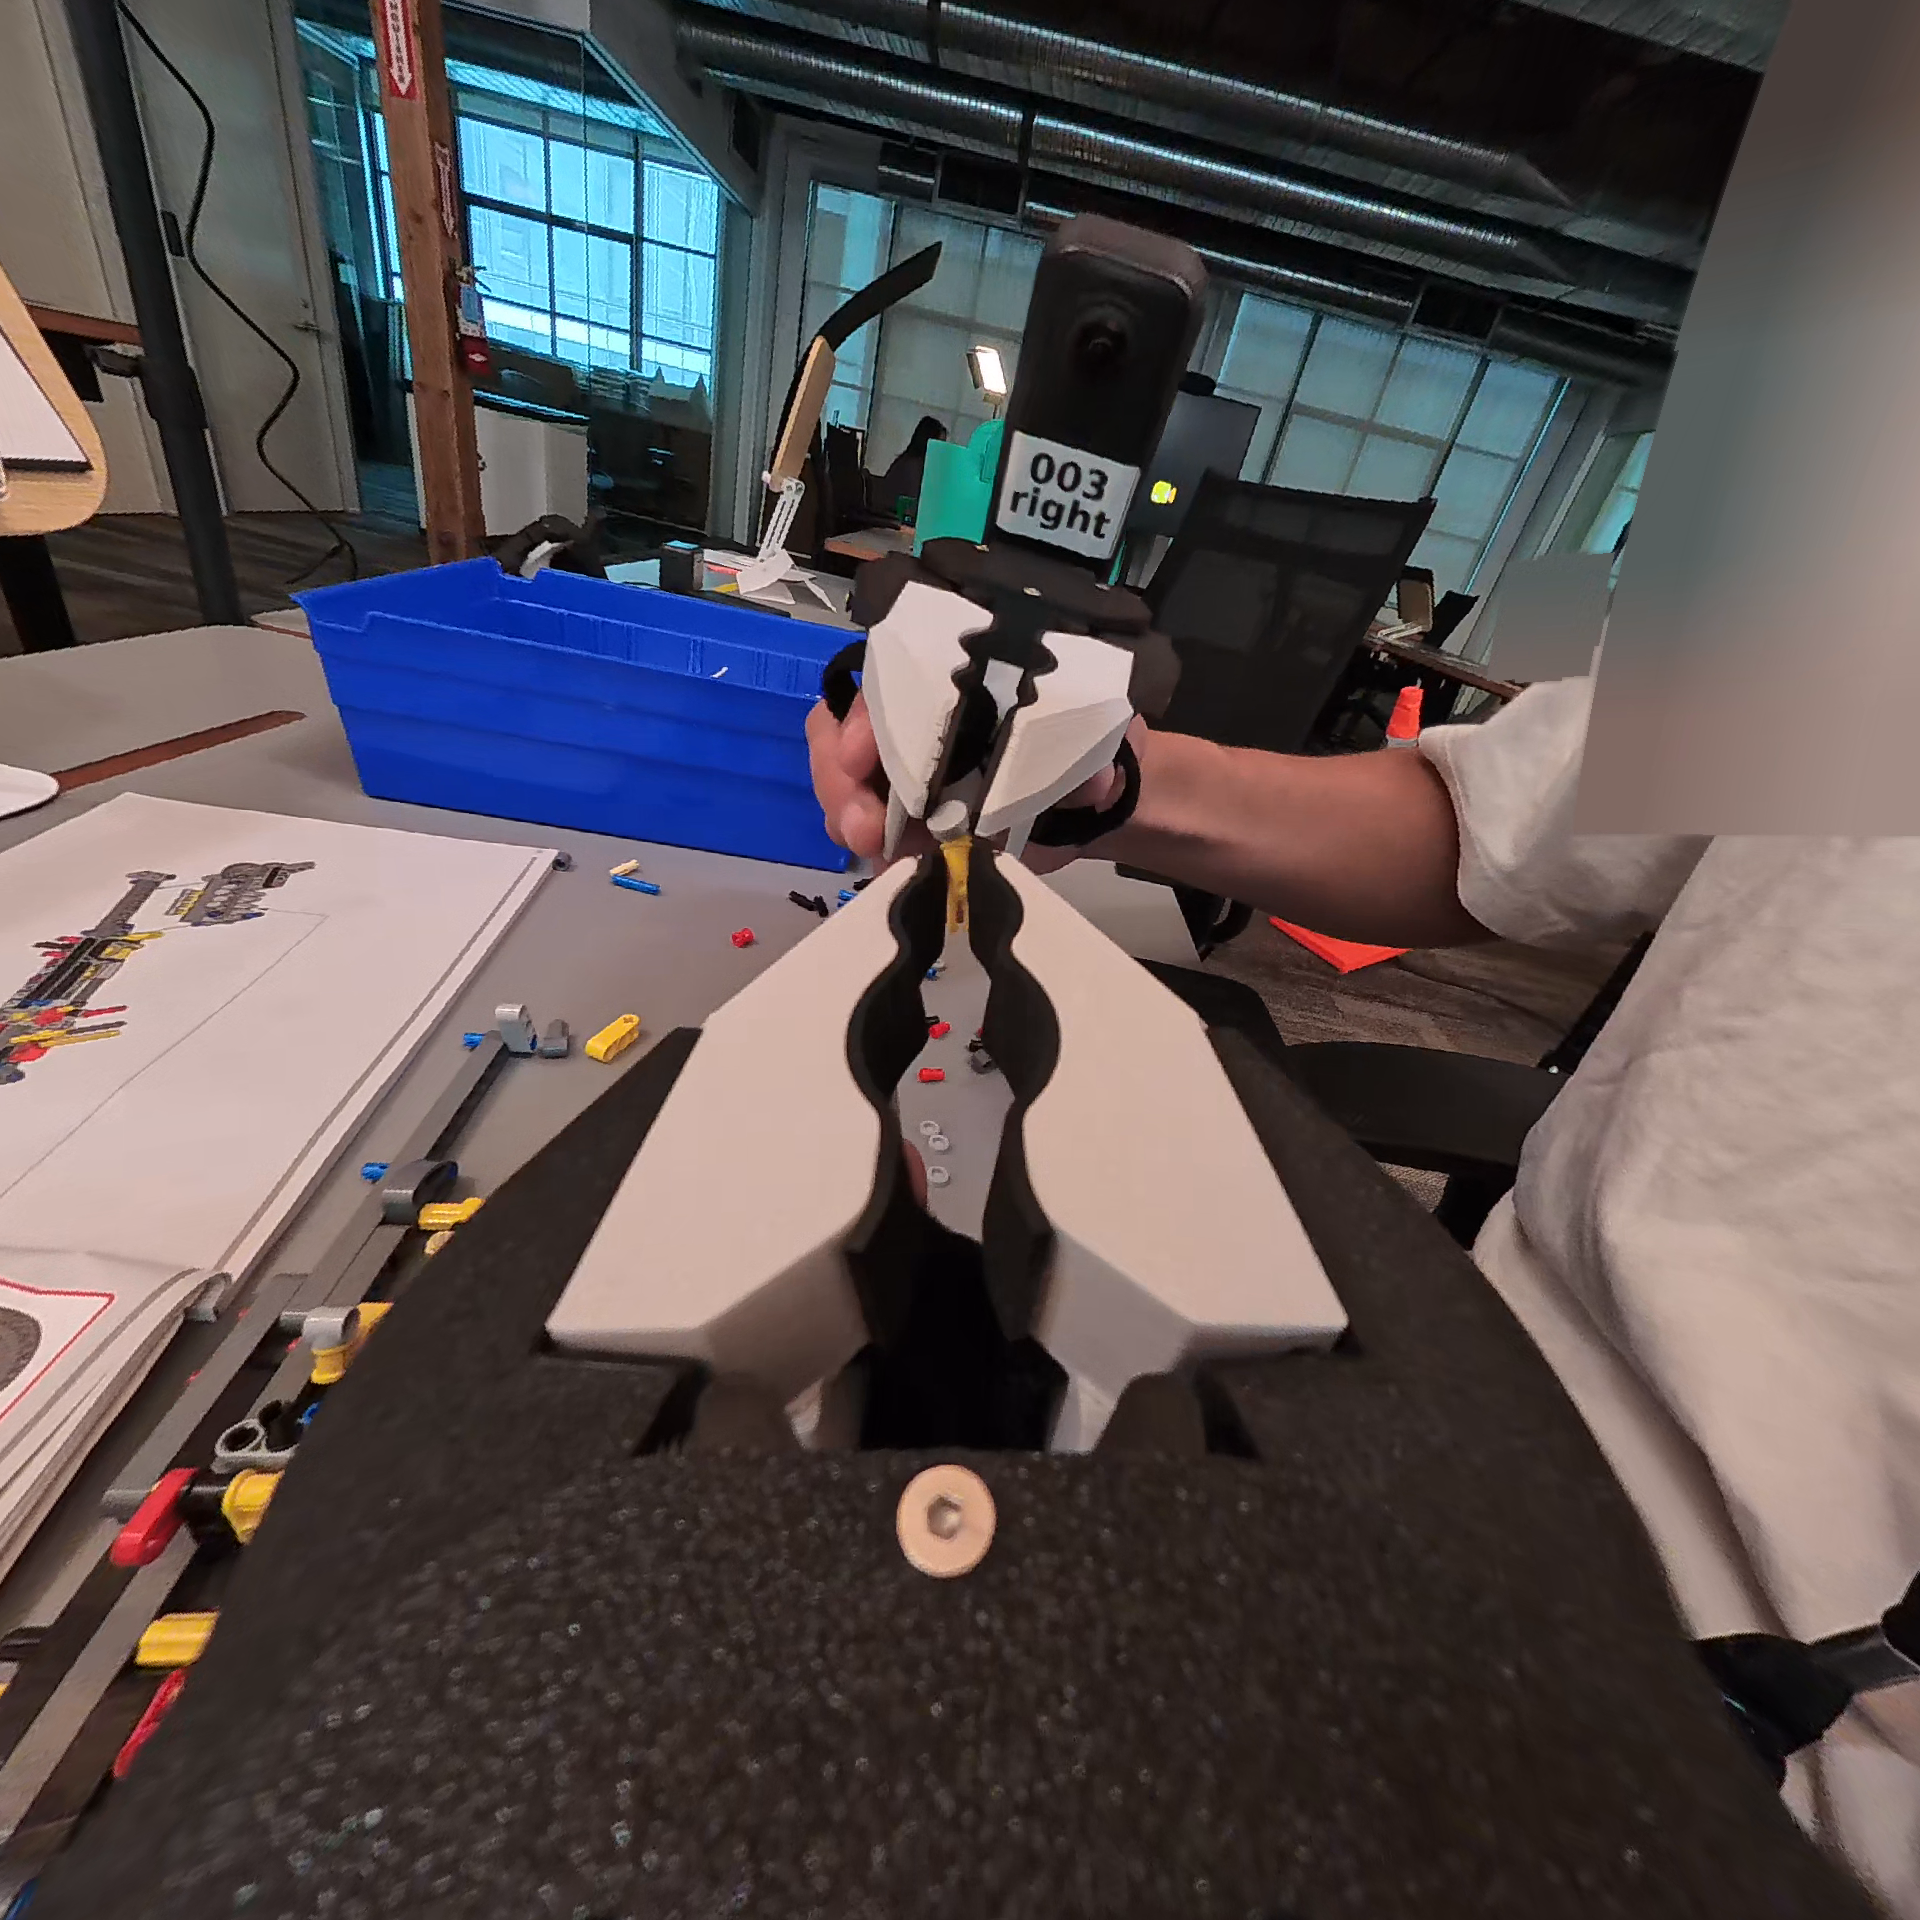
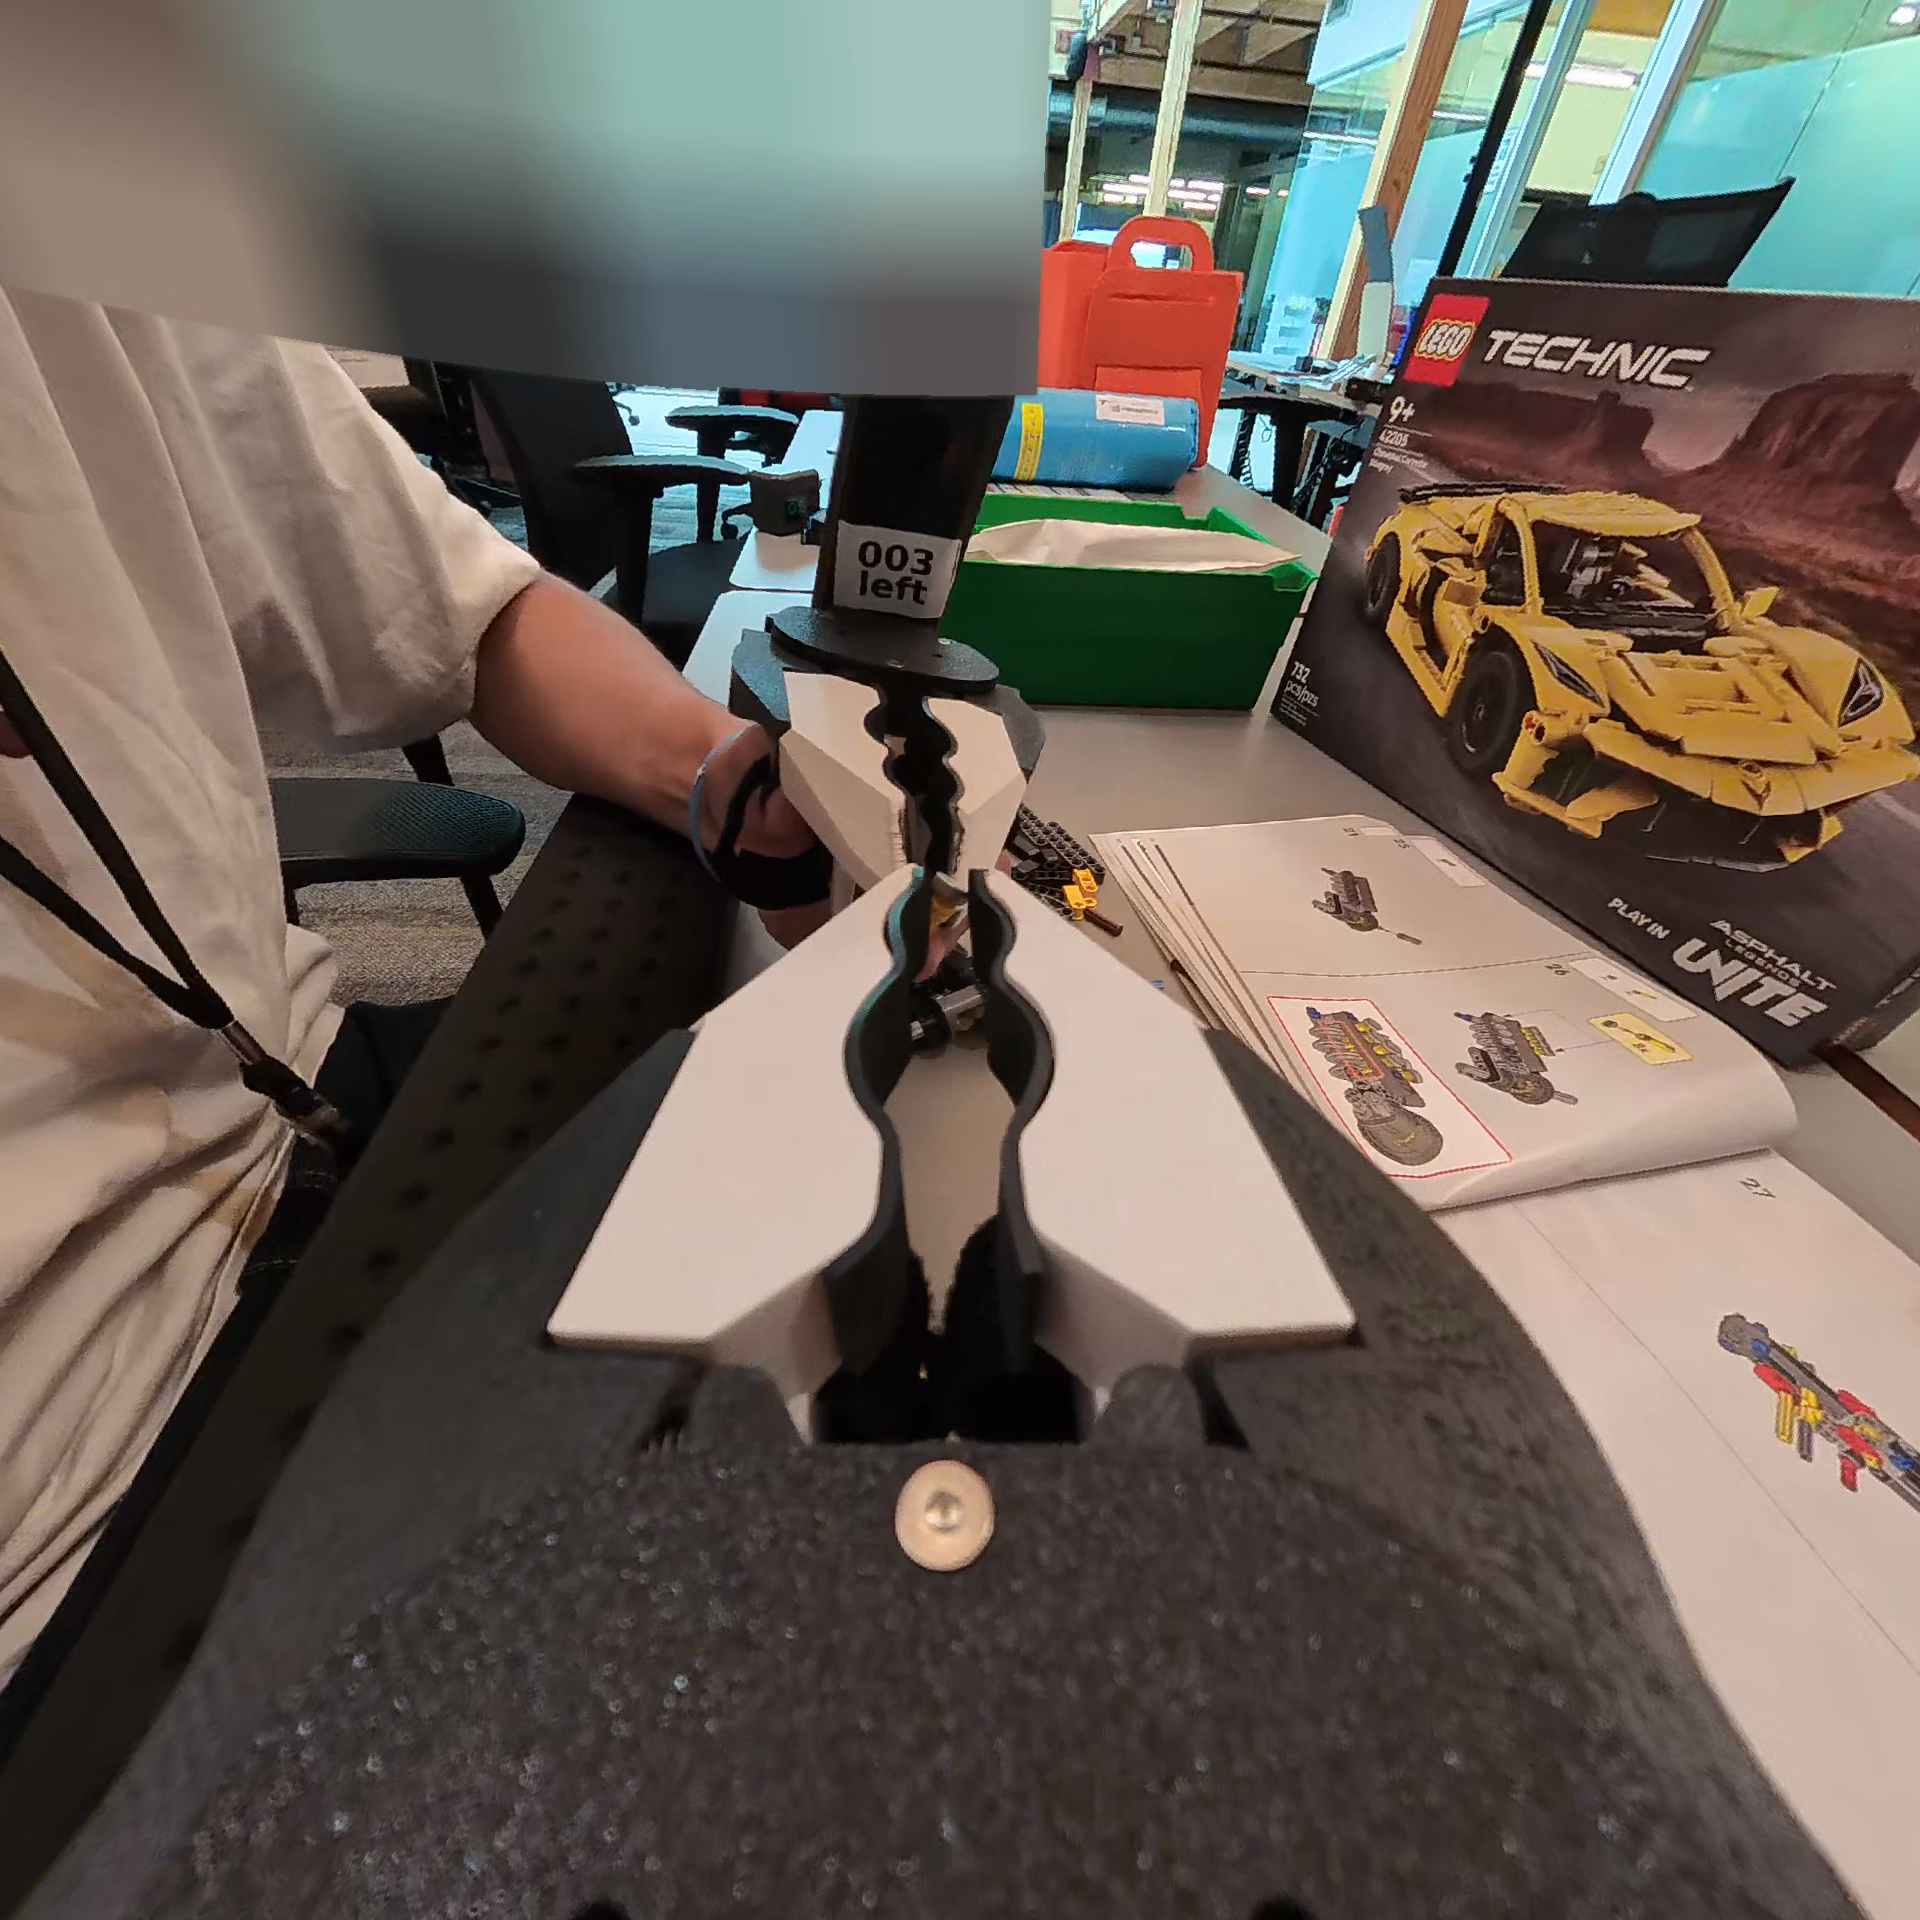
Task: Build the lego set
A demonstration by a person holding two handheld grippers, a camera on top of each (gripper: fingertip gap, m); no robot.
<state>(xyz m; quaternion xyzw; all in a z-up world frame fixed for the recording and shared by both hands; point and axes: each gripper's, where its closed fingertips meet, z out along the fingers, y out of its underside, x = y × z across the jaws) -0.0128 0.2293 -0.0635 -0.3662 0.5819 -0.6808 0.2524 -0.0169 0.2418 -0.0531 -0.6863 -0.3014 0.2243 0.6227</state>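
Over the grey bench (image 1: 665,966), at my far left, the open instruction booklet (image 1: 239,997) lies flat, with the half-built grey assembly (image 1: 343,1309) along its near edge, studded with yellow and red connectors. Loose small pieces (image 1: 613,1036) in blue, yellow, red and grey are scattered on the bench between the booklet and the blue bin (image 1: 582,696) standing farther back.

At the centre, my two grippers meet tip to tip above the bench. My left gripper (image 1: 956,883) has its tips pinched on a slim yellow piece (image 1: 956,878), which stands roughly upright between the two grippers. My right gripper (image 1: 951,821) comes at it from the opposite side, its tips nearly together on a small grey part at the top of the yellow piece; I cannot tell how firmly it holds. In the right wrist view a dark grey sub-assembly (image 2: 951,1008) shows just beyond my right gripper's fingers, partly hidden by them.

To the right in that view stand a green tray (image 2: 1122,634) and the set's box (image 2: 1621,644), upright behind the booklet.
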